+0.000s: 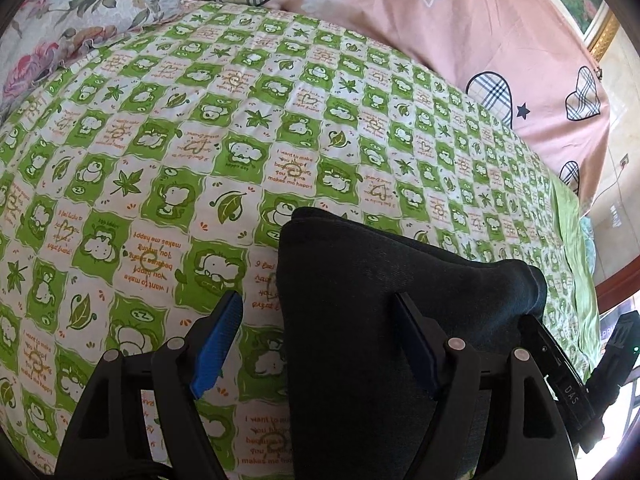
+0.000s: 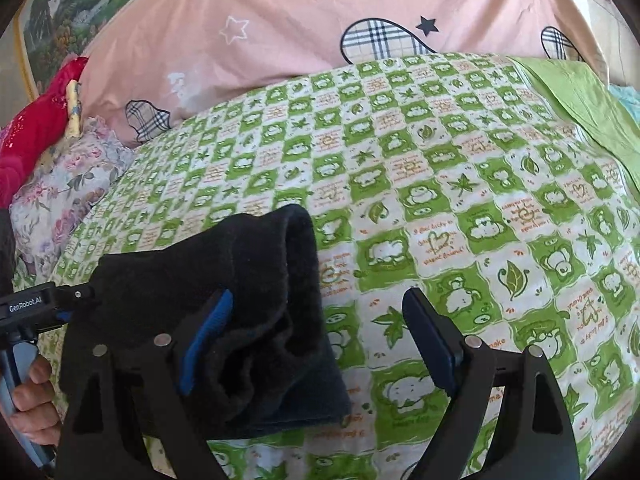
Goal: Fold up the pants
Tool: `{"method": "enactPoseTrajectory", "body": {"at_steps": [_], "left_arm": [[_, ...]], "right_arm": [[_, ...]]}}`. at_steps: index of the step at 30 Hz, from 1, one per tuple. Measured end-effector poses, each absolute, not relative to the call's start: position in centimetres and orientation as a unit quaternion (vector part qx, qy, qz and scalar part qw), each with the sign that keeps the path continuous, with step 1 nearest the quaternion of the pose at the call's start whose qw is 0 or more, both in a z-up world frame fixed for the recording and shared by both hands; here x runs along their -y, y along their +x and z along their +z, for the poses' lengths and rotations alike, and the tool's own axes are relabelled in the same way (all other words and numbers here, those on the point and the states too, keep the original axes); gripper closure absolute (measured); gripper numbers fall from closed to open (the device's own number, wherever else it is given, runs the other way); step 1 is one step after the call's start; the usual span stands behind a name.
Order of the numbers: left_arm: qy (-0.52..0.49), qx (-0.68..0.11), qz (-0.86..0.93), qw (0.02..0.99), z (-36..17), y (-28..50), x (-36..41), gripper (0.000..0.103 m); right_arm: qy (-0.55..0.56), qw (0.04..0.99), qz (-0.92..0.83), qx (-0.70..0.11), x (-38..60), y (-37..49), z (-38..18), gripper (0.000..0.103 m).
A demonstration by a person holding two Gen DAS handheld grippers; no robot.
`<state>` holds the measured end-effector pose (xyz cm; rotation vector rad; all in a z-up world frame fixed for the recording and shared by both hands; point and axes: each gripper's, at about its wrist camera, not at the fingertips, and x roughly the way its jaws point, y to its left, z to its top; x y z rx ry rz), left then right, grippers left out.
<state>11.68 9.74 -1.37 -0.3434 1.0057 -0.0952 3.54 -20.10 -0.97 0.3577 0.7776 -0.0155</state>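
The black pants (image 1: 372,304) lie folded into a thick bundle on the green-and-white checked bedsheet (image 1: 240,128). In the left wrist view my left gripper (image 1: 320,308) is open, its jaws wide apart above the bundle's left edge, with the right finger over the cloth. In the right wrist view the same bundle (image 2: 256,320) shows its open fleece-lined end, and my right gripper (image 2: 316,304) is open, its left finger (image 2: 208,336) over the cloth and its right finger (image 2: 428,336) over bare sheet (image 2: 460,208). The other gripper (image 2: 32,312) is at the bundle's far left.
A pink quilt with plaid hearts (image 1: 460,28) is heaped along the bed's far side. A floral pillow (image 1: 72,28) lies at one corner, with a red cloth (image 2: 36,120) beside it. The bed's edge with green trim (image 1: 576,248) runs at the right.
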Motion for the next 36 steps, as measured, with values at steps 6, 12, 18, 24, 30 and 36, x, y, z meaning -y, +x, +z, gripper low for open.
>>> {"method": "enactPoseTrajectory", "body": {"at_steps": [6,12,18,24,30,36], "left_arm": [[-0.165,-0.48,-0.051,0.86,-2.2,12.2,-10.0,0.025],[-0.176,-0.476,-0.066,0.859,-1.1,10.2,-11.0,0.026],[-0.194,-0.489,-0.084,0.846,-0.5,7.8,-11.6,0.024],[-0.175,-0.503,-0.085,0.842,-1.5,6.9,-10.7,0.023],[-0.177,-0.507,-0.09,0.839,-3.1,7.2,-11.1,0.024],[-0.2,-0.504,-0.123,0.831,-3.2,7.2,-11.1,0.054]], "right_arm": [[0.191,0.907,-0.004,-0.376,20.7,3.3,-1.5,0.017],[0.216,0.904,0.002,-0.369,21.4,2.4,-1.1,0.017],[0.242,0.899,0.036,-0.363,21.2,1.8,-0.5,0.017],[0.241,0.894,0.042,-0.374,20.6,2.1,-1.4,0.023],[0.254,0.888,0.059,-0.379,21.0,2.0,-2.3,0.026],[0.256,0.876,0.092,-0.398,20.2,2.7,-2.8,0.042]]}}
